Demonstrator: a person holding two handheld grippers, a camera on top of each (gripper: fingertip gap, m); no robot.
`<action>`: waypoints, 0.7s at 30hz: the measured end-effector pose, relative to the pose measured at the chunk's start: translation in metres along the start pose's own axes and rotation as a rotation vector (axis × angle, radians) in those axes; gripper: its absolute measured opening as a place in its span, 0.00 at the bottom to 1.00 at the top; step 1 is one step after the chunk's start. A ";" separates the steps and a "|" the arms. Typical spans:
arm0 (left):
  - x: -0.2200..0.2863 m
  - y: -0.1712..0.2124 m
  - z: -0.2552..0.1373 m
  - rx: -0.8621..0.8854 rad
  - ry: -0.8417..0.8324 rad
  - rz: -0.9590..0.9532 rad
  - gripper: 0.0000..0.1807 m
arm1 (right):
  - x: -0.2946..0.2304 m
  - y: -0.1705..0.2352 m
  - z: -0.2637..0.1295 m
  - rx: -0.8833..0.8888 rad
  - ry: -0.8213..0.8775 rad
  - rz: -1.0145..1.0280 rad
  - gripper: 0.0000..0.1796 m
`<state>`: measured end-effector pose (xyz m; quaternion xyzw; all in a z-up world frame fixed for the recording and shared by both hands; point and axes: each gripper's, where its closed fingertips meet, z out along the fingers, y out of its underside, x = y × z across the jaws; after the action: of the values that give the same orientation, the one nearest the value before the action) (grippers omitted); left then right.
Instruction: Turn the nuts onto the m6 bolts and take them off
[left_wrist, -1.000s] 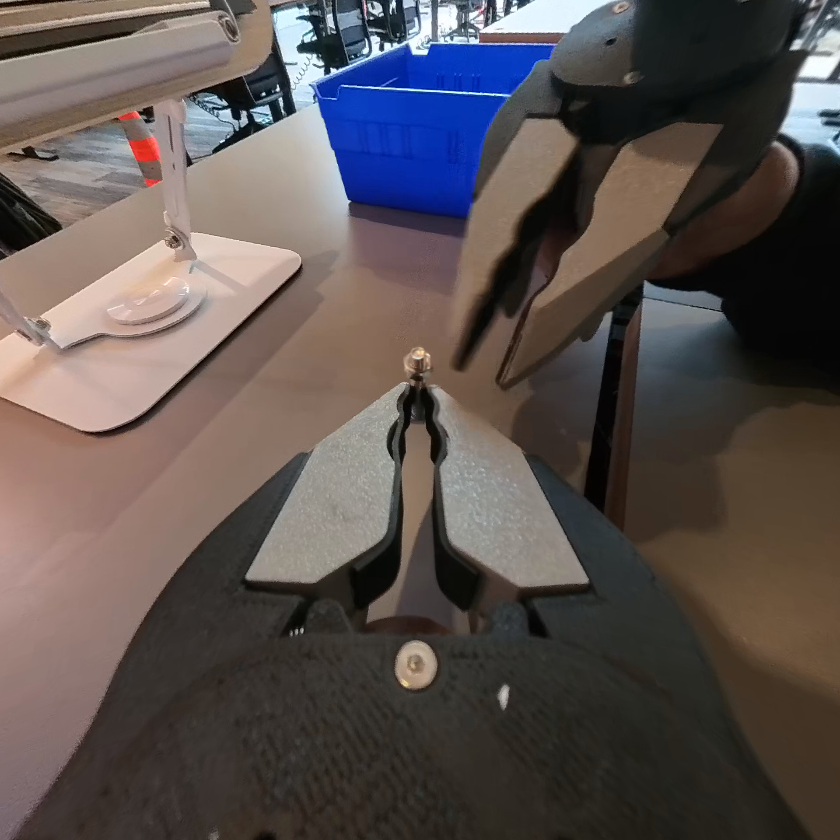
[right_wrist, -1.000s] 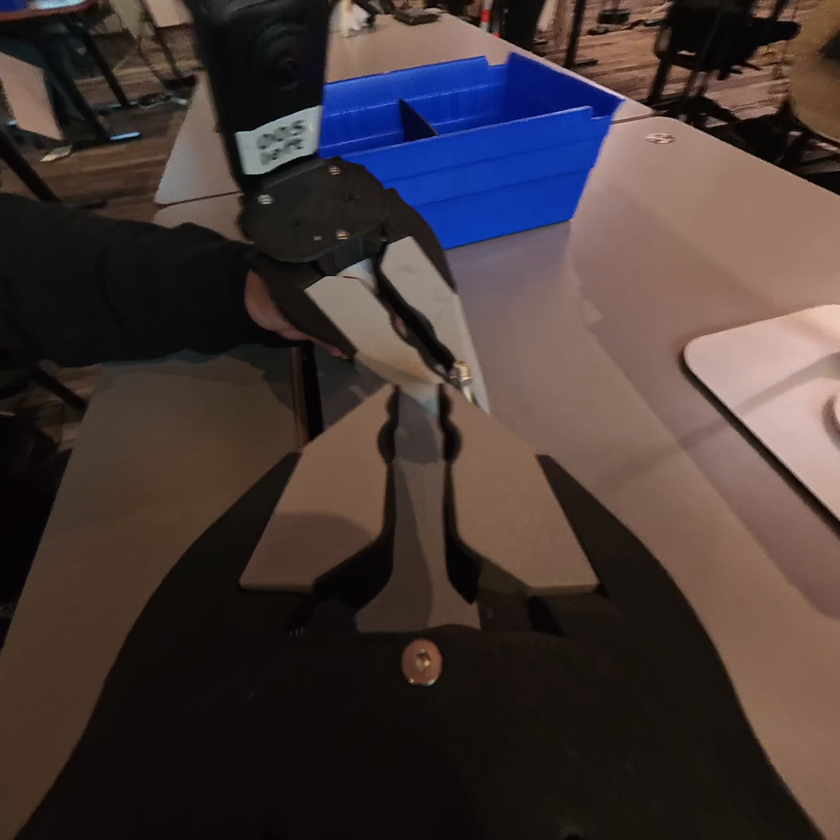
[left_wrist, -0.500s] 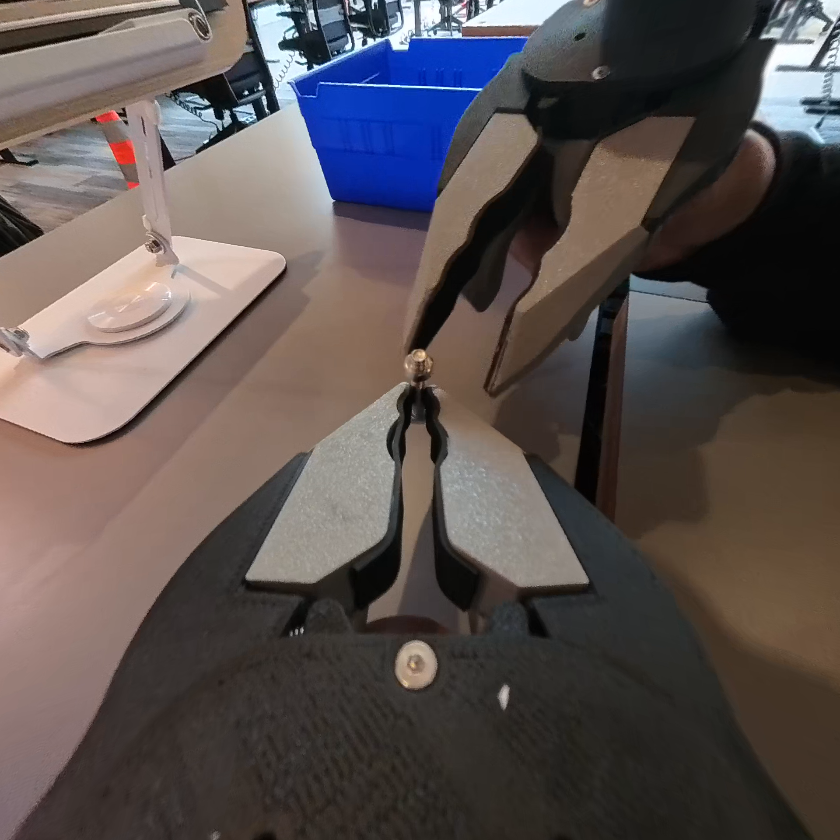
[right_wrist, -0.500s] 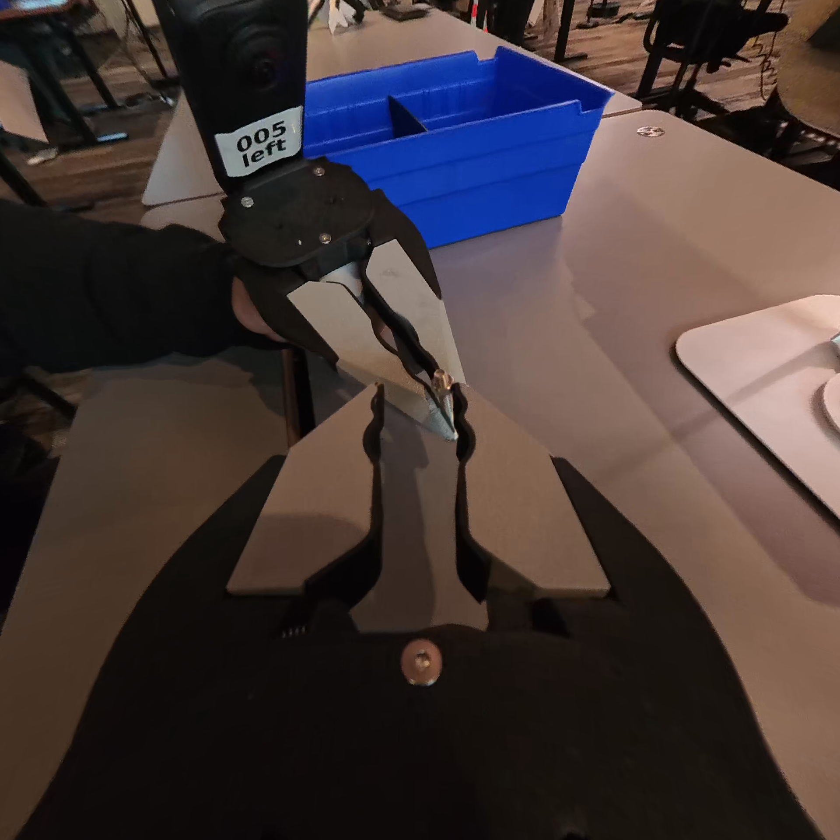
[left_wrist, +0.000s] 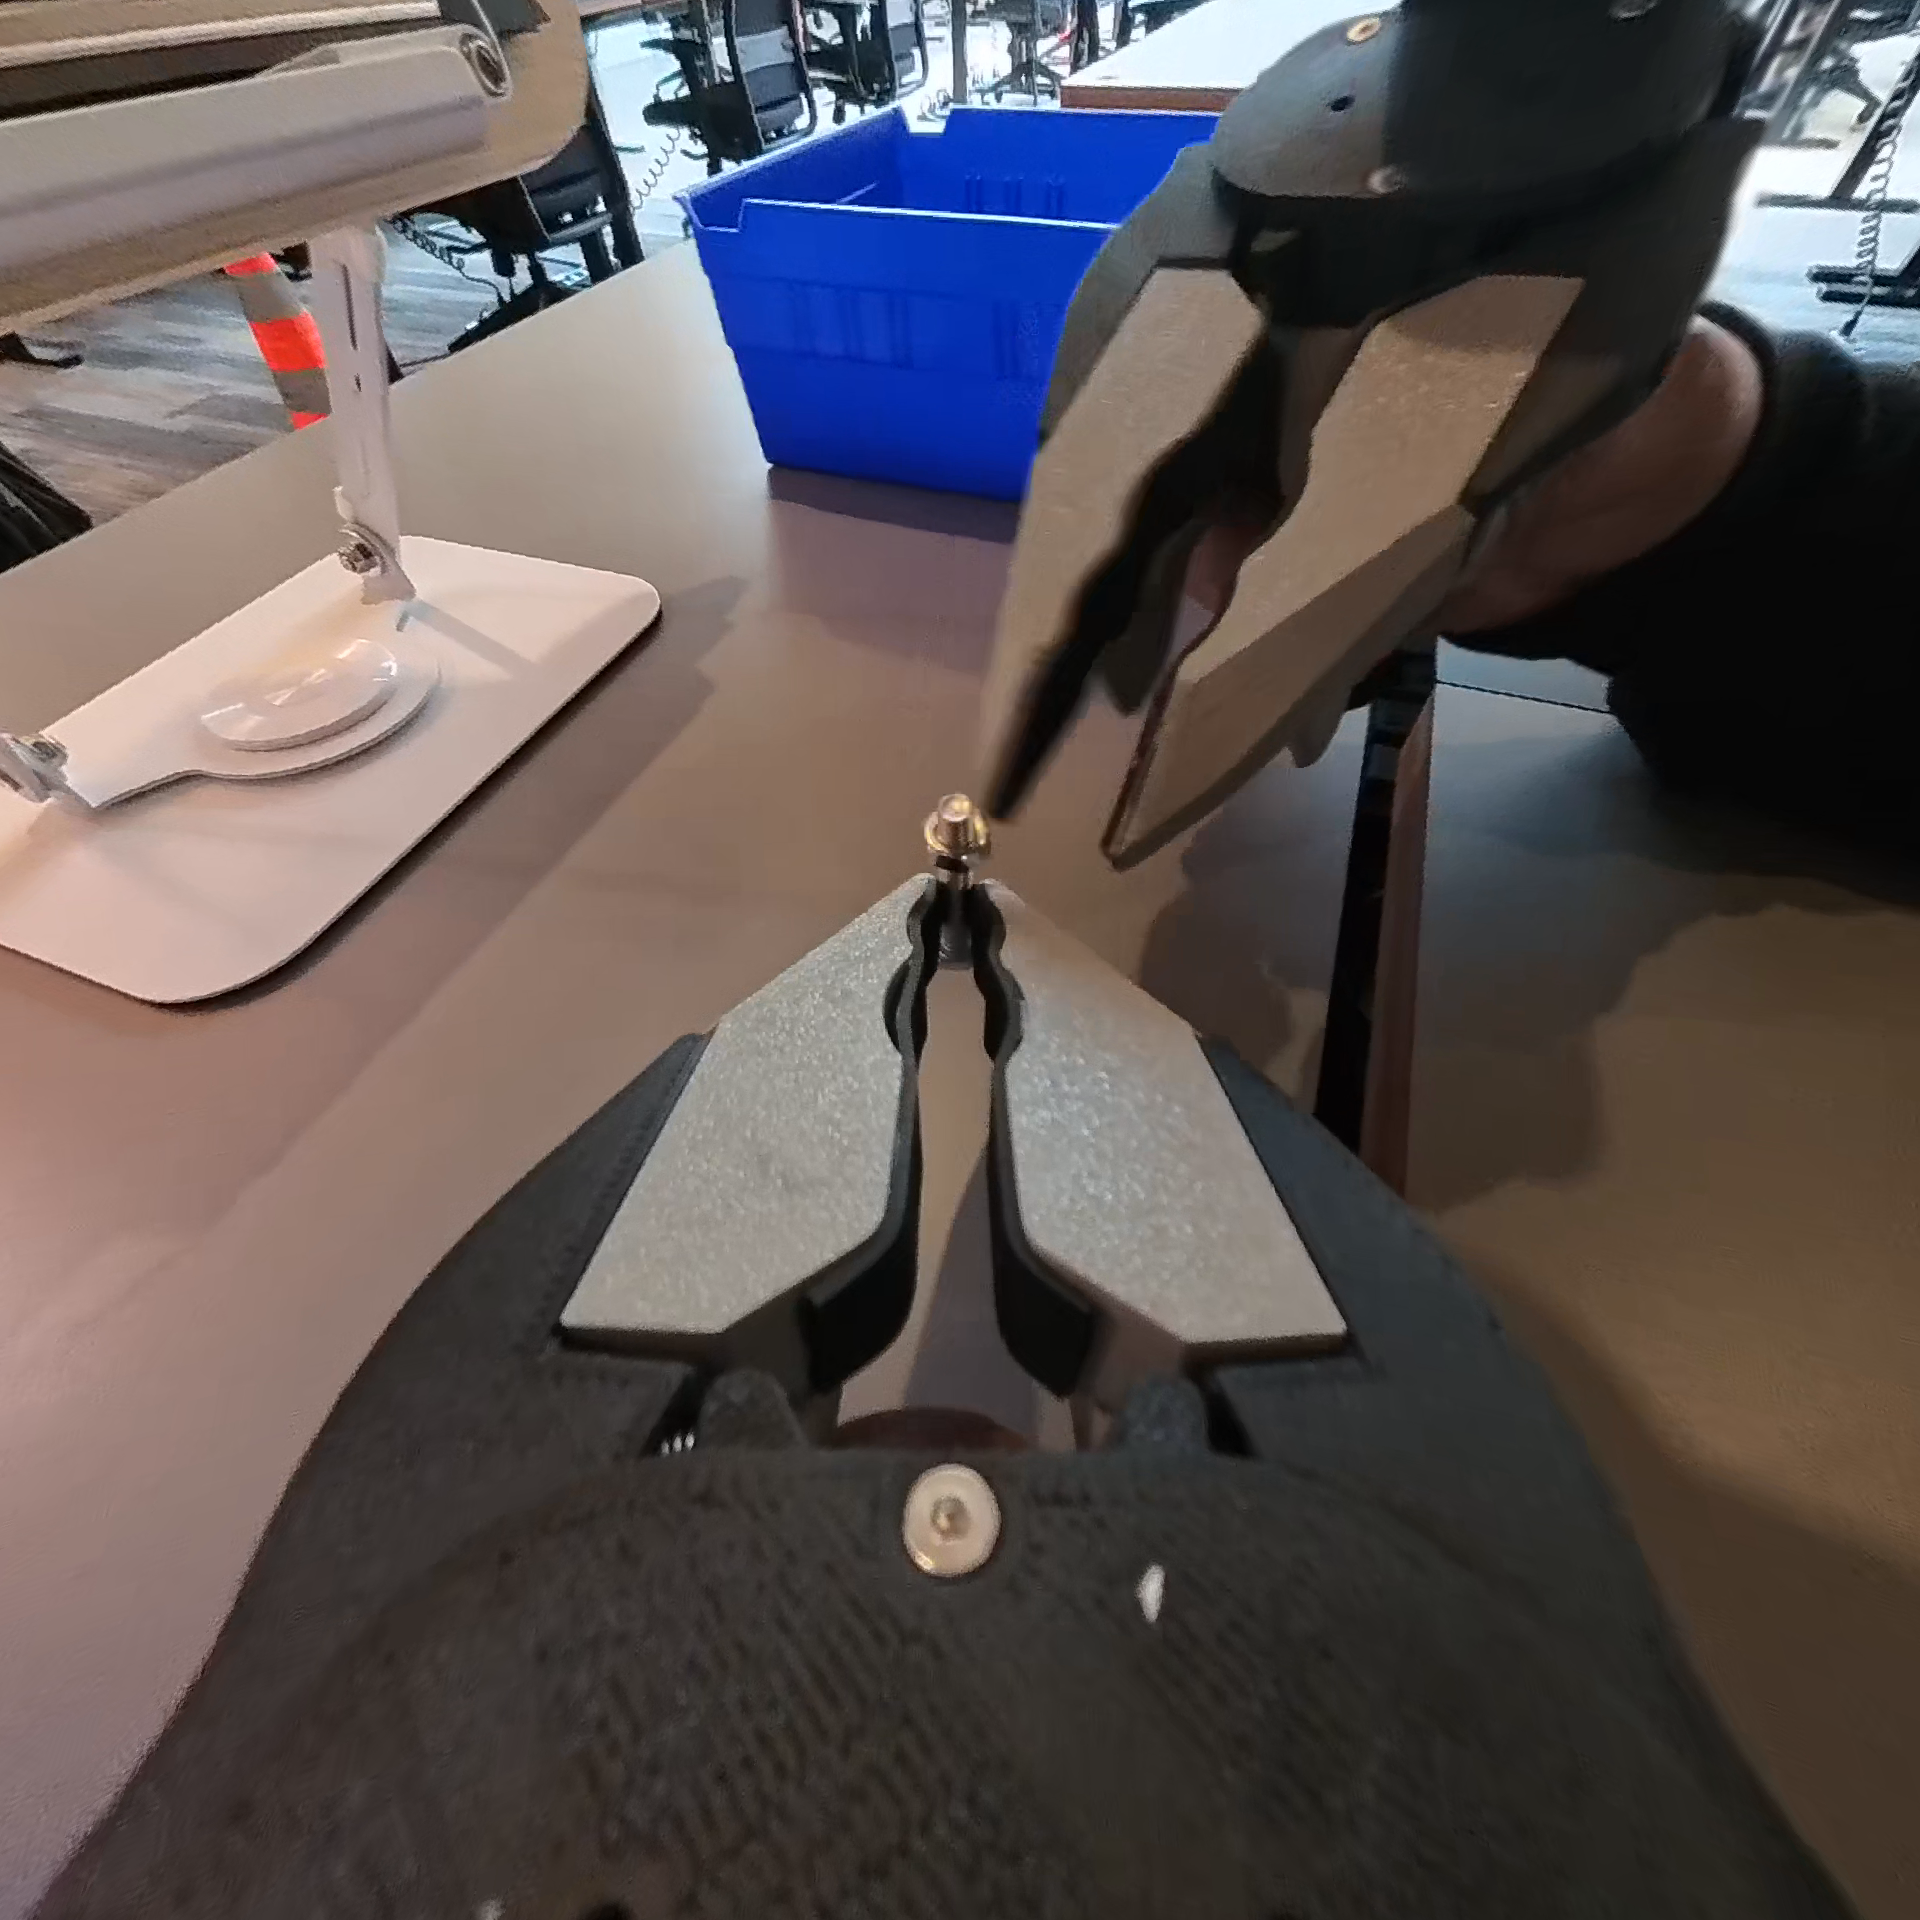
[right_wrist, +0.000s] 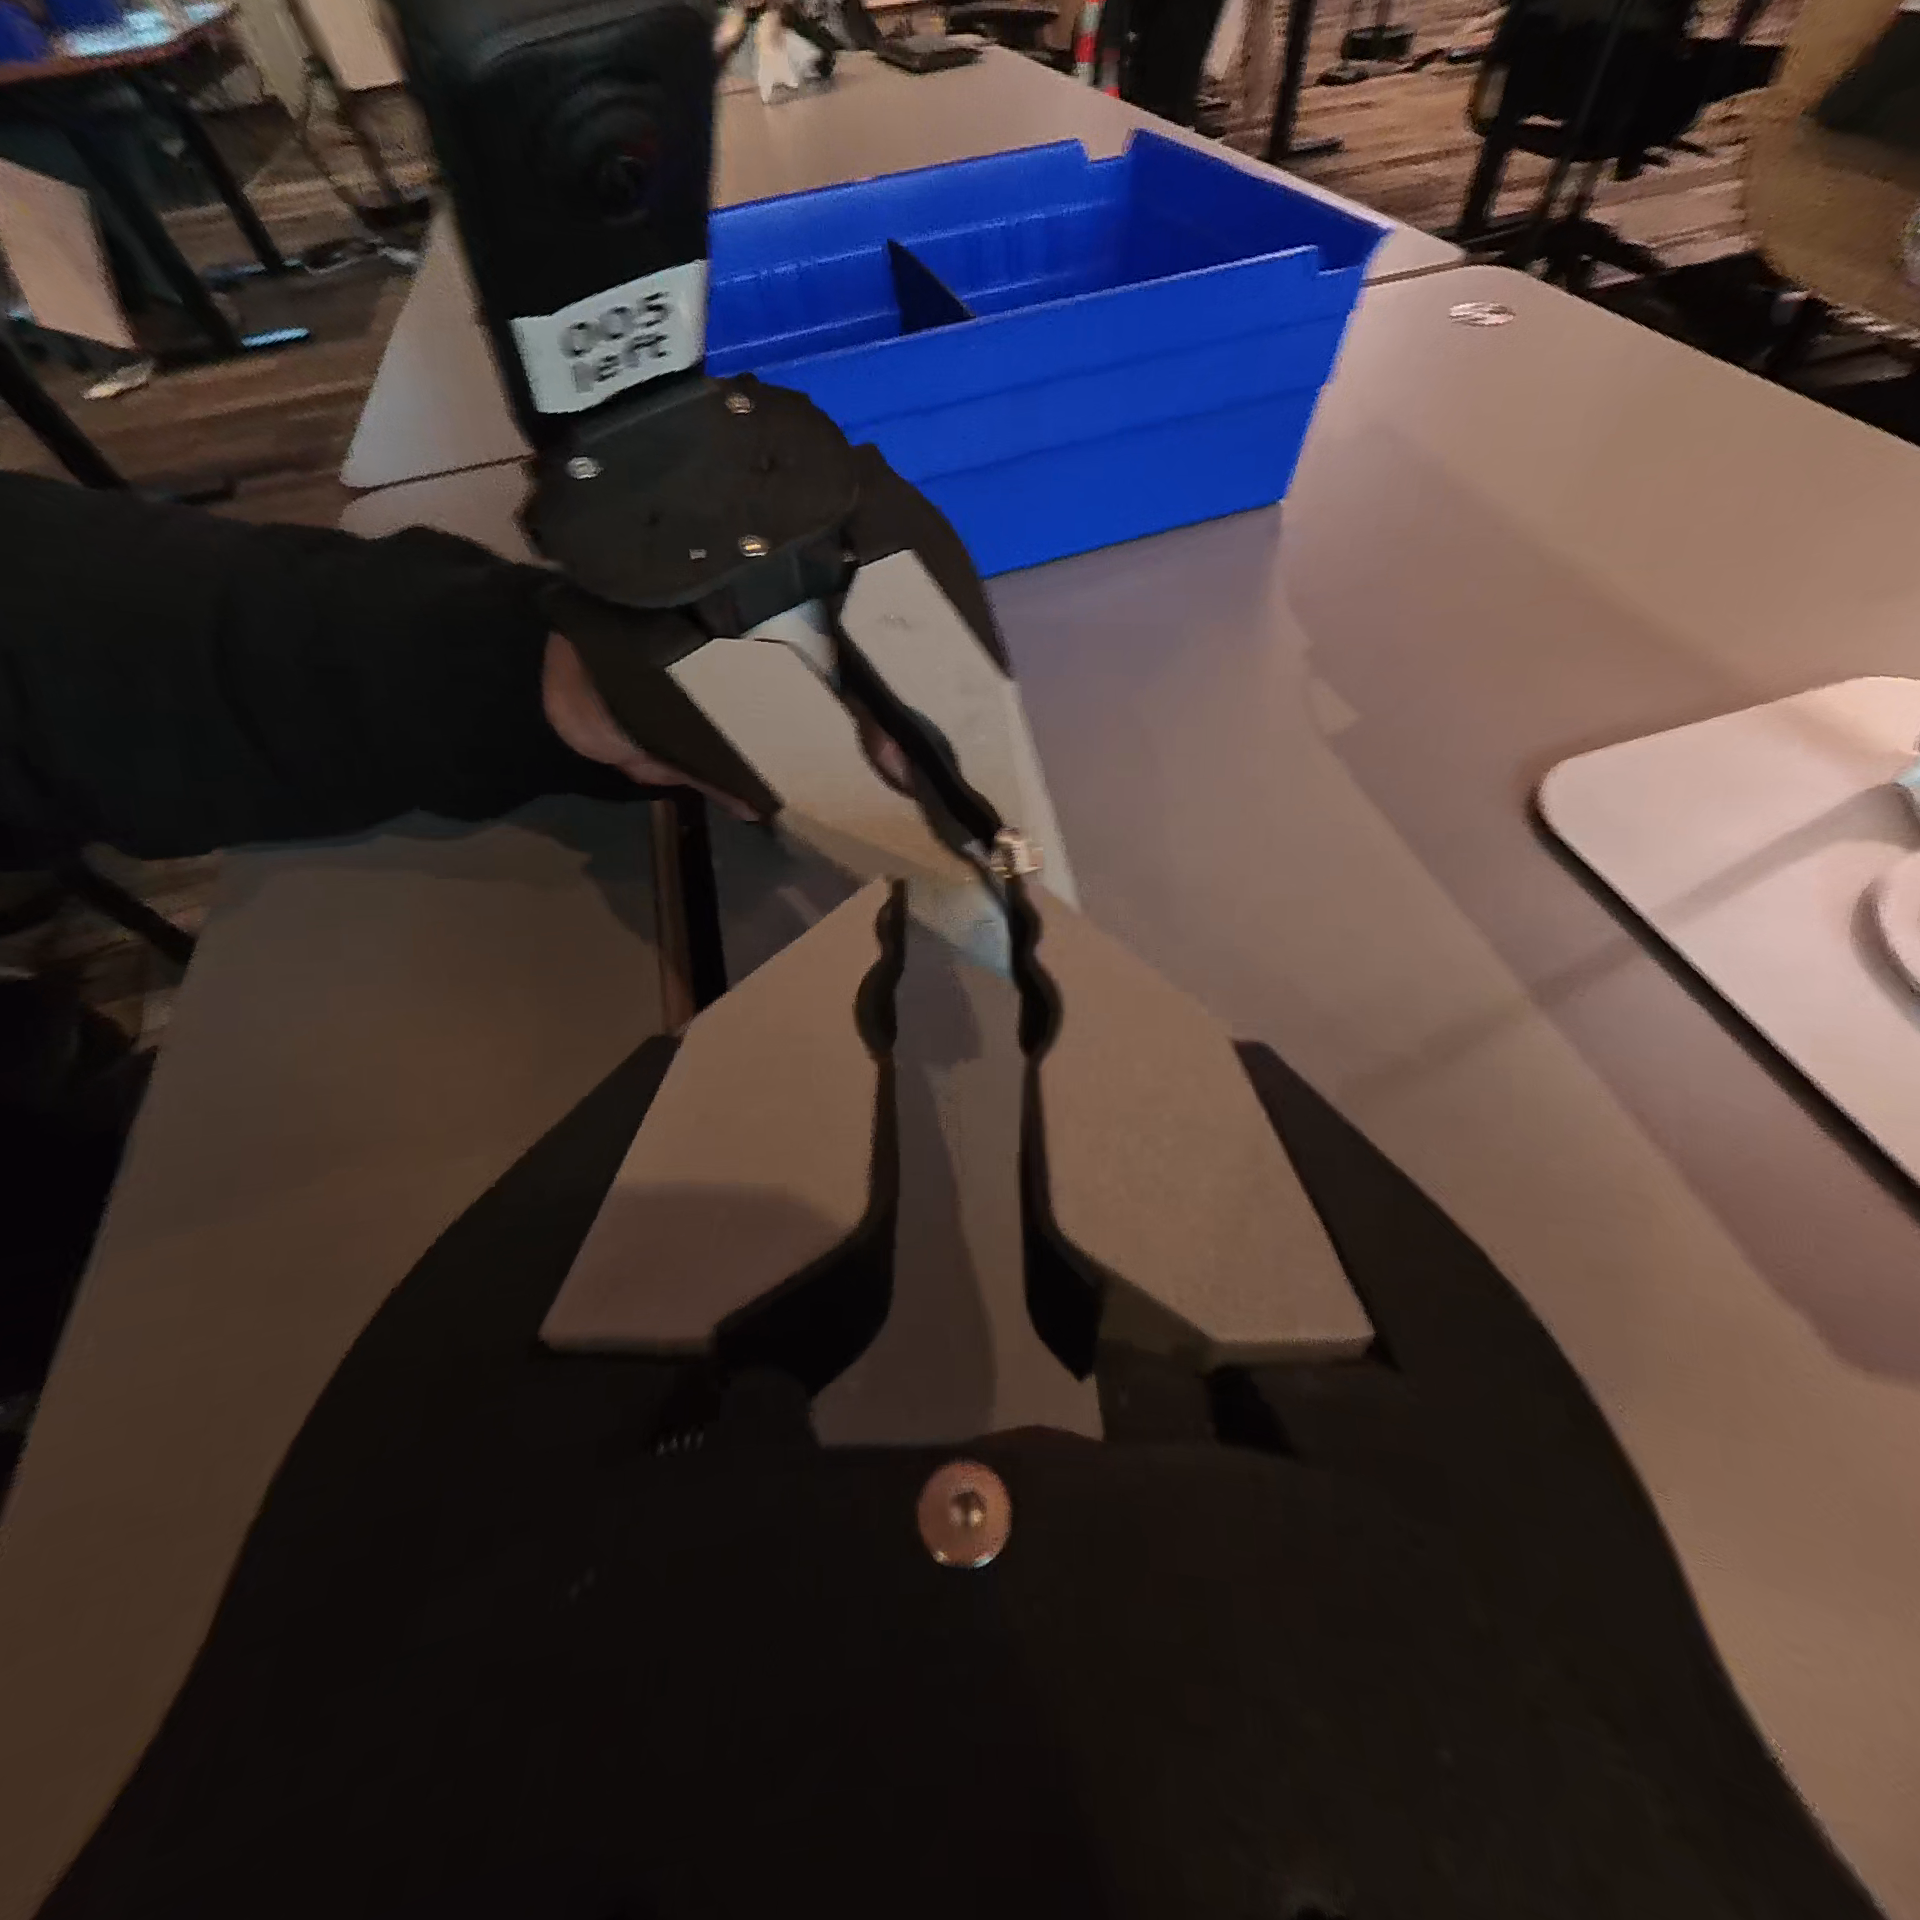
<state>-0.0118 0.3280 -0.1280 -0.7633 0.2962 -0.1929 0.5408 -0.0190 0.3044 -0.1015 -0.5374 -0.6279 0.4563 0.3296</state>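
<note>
Holding the bolt (left_wrist: 954, 883) upright by its lower threads, the left gripper (left_wrist: 954, 914) has its fingers pinched nearly together on the shank; the head end, with a nut (left_wrist: 956, 834) or washer stack under it, stands proud above the tips. Which piece is nut and which is head I cannot tell.

Landmark: the bolt.
- Right gripper (left_wrist: 1060, 831): just right of and above the bolt, jaws parted by a moderate gap, nothing between them. Its nearer fingertip sits just beside the bolt top; contact not clear.
- Blue bin (left_wrist: 914, 343): well behind the bolt, on the table (left_wrist: 520, 1039).
- White stand base (left_wrist: 312, 748): well to the left of the bolt.
- In the right wrist view the bolt (right_wrist: 1013, 857) shows small and blurred at the left gripper's tips, just ahead of the right gripper's open fingers.

Judgement on the step: the right gripper is lining up to take the nut for a turn. To do it well:
- centre the open fingers either side of the nut before closing, not on the bare thread;
- close on the flats, fingertips only;
- keep the turning axis along the bolt, or it will be levered out of the left grip;
- left grip firm and steady throughout.

Risk: the bolt is small, a sideways nudge could tilt it.
</note>
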 end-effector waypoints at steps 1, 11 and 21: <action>0.000 0.000 0.000 0.000 -0.001 -0.002 0.01 | -0.008 0.000 0.000 -0.003 -0.047 -0.004 0.03; 0.006 -0.001 0.001 0.003 0.024 0.022 0.01 | 0.009 -0.002 0.000 0.019 0.040 0.031 0.22; -0.002 0.001 -0.001 -0.003 -0.003 -0.006 0.01 | -0.007 -0.011 -0.008 0.045 -0.030 -0.011 0.09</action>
<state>-0.0134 0.3284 -0.1283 -0.7652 0.2935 -0.1929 0.5396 -0.0142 0.2995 -0.0877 -0.5195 -0.6253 0.4765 0.3348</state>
